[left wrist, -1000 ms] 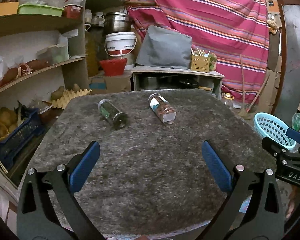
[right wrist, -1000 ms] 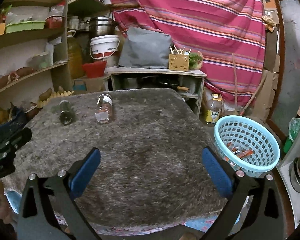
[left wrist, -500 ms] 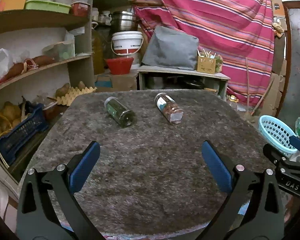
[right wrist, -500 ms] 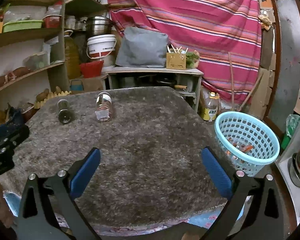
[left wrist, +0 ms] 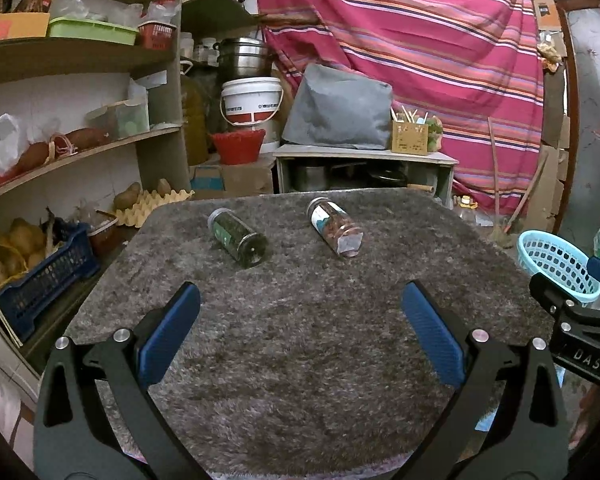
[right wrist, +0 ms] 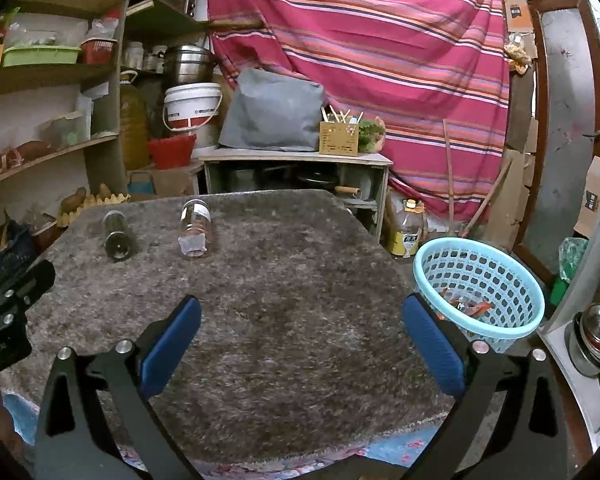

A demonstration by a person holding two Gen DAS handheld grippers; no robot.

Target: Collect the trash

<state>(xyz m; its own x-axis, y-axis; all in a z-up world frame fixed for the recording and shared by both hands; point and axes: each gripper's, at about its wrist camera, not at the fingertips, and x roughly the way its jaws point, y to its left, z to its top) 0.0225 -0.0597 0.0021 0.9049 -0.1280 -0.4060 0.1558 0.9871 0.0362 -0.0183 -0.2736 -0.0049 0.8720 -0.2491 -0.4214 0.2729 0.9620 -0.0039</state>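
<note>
Two jars lie on their sides on a grey shaggy table cover (left wrist: pixel 300 340): a dark jar with green contents (left wrist: pixel 238 237) (right wrist: pixel 117 235) and a clear jar with reddish contents (left wrist: pixel 334 227) (right wrist: pixel 196 229). My left gripper (left wrist: pixel 300 320) hangs open above the near half of the table, well short of both jars. My right gripper (right wrist: pixel 300 320) is also open and holds nothing. A light blue basket (right wrist: pixel 478 290) (left wrist: pixel 556 264) with a few red scraps inside stands beyond the table's right edge.
Wooden shelves (left wrist: pixel 80 152) with bags, tubs and produce line the left side, with a blue crate (left wrist: pixel 40 276) below. A low cabinet (right wrist: pixel 296 176) with a grey bag stands behind the table before a striped curtain (right wrist: pixel 380 40). An oil bottle (right wrist: pixel 409 228) stands on the floor.
Both views have shifted slightly: the jars sit a little further right in the left wrist view, and the basket sits a little further left in the right wrist view. Both grippers stay open.
</note>
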